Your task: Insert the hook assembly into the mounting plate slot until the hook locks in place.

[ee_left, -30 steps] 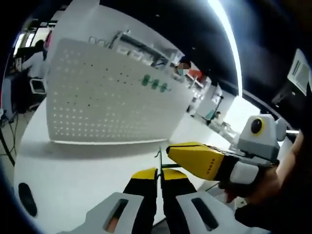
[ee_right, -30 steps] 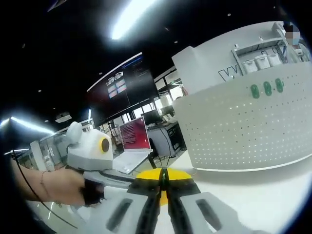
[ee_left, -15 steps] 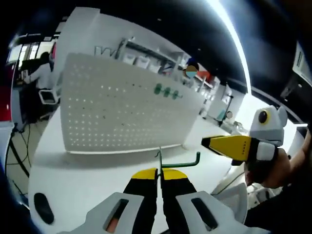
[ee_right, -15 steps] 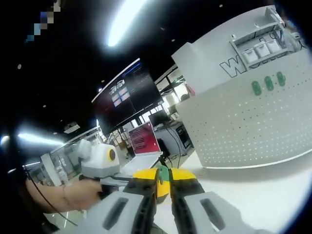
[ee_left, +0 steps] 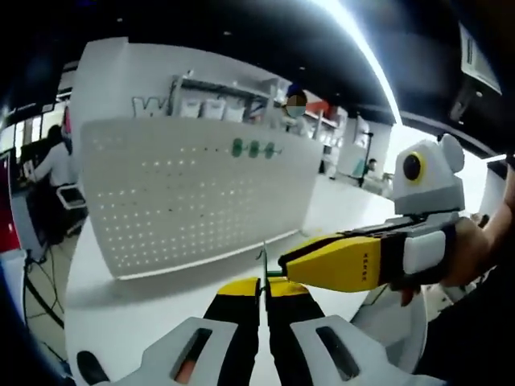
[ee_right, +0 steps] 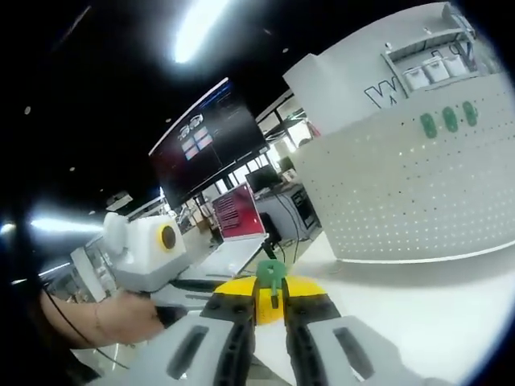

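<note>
Left gripper (ee_left: 262, 291) pressed together on the thin stem of the green hook (ee_left: 262, 261), held above the white desk (ee_left: 137, 310) — short of the perforated mounting plate (ee_left: 193, 201) standing across its far edge. Right gripper (ee_right: 269, 304) pinching the hook's green end (ee_right: 271, 276) — its yellow jaws reaching across from the right in the left gripper view.
</note>
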Action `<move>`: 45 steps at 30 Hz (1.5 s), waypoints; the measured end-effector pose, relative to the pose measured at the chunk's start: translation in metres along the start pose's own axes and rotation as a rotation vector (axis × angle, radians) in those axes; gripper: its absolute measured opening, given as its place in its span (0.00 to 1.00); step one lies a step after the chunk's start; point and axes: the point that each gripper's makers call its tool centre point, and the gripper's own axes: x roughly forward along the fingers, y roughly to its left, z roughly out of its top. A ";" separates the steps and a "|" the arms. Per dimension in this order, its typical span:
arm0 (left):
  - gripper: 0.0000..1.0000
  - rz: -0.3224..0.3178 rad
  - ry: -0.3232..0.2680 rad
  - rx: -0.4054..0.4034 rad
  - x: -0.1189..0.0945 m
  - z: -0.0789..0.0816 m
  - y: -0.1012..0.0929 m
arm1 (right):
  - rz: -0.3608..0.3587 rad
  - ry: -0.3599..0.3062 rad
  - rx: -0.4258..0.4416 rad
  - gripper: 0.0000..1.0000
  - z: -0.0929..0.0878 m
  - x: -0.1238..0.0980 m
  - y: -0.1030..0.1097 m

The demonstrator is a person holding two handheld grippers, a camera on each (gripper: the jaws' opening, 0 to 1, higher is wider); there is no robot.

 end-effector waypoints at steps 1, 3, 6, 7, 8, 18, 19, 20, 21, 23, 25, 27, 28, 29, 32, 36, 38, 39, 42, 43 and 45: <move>0.01 -0.003 -0.001 0.004 0.000 0.000 -0.001 | 0.002 -0.001 0.000 0.09 0.000 0.000 0.000; 0.01 0.004 -0.017 0.007 -0.001 0.005 0.000 | 0.010 -0.050 0.003 0.08 0.010 0.001 0.001; 0.01 0.013 -0.030 0.000 -0.001 0.010 0.001 | 0.020 -0.035 0.057 0.03 0.010 0.000 0.002; 0.01 0.022 -0.028 0.014 -0.001 0.011 0.002 | 0.024 -0.030 0.053 0.03 0.009 0.001 0.002; 0.01 0.028 -0.027 0.028 -0.001 0.011 0.003 | 0.027 -0.027 0.048 0.02 0.009 0.002 0.003; 0.02 0.044 0.022 0.081 0.003 0.005 0.005 | -0.002 -0.012 -0.047 0.01 0.003 0.002 0.003; 0.02 0.043 0.024 0.081 0.003 0.004 0.005 | -0.005 -0.008 -0.056 0.01 0.002 0.002 0.002; 0.03 0.042 0.026 0.083 0.004 0.003 0.004 | -0.008 -0.005 -0.060 0.00 0.001 0.002 0.001; 0.03 0.044 0.028 0.082 0.004 0.002 0.005 | -0.009 -0.003 -0.058 0.00 0.000 0.002 0.000; 0.03 0.036 0.043 0.059 0.005 -0.001 0.004 | -0.013 0.007 -0.046 0.00 -0.002 0.002 -0.002; 0.03 0.016 0.068 0.021 0.007 -0.006 0.003 | -0.017 0.016 -0.044 0.00 -0.005 0.001 -0.005; 0.03 0.017 0.072 0.038 0.009 -0.007 0.002 | -0.020 0.018 -0.042 0.00 -0.006 0.000 -0.006; 0.03 0.015 0.075 0.040 0.009 -0.007 0.001 | -0.023 0.019 -0.042 0.00 -0.006 -0.001 -0.008; 0.03 0.013 0.075 0.042 0.009 -0.007 0.001 | -0.024 0.018 -0.044 0.00 -0.006 -0.001 -0.008; 0.04 0.009 0.065 0.041 0.010 -0.006 0.001 | -0.026 0.016 -0.052 0.00 -0.005 -0.001 -0.008; 0.09 0.005 0.049 0.058 0.009 -0.002 0.002 | -0.025 0.004 -0.051 0.00 0.000 0.000 -0.011; 0.17 0.008 0.040 0.056 0.008 -0.001 0.003 | -0.027 -0.002 -0.044 0.00 0.003 0.000 -0.012; 0.21 0.004 0.033 0.050 0.007 0.000 0.003 | -0.027 -0.002 -0.042 0.00 0.004 0.000 -0.015; 0.32 -0.009 0.015 0.034 0.006 0.000 0.002 | -0.028 -0.003 -0.046 0.00 0.006 -0.001 -0.017; 0.38 -0.008 0.015 0.023 0.006 -0.001 0.003 | -0.025 -0.003 -0.047 0.00 0.007 -0.001 -0.018; 0.48 -0.011 0.015 0.000 0.005 -0.004 0.004 | -0.029 -0.005 -0.051 0.00 0.009 -0.002 -0.021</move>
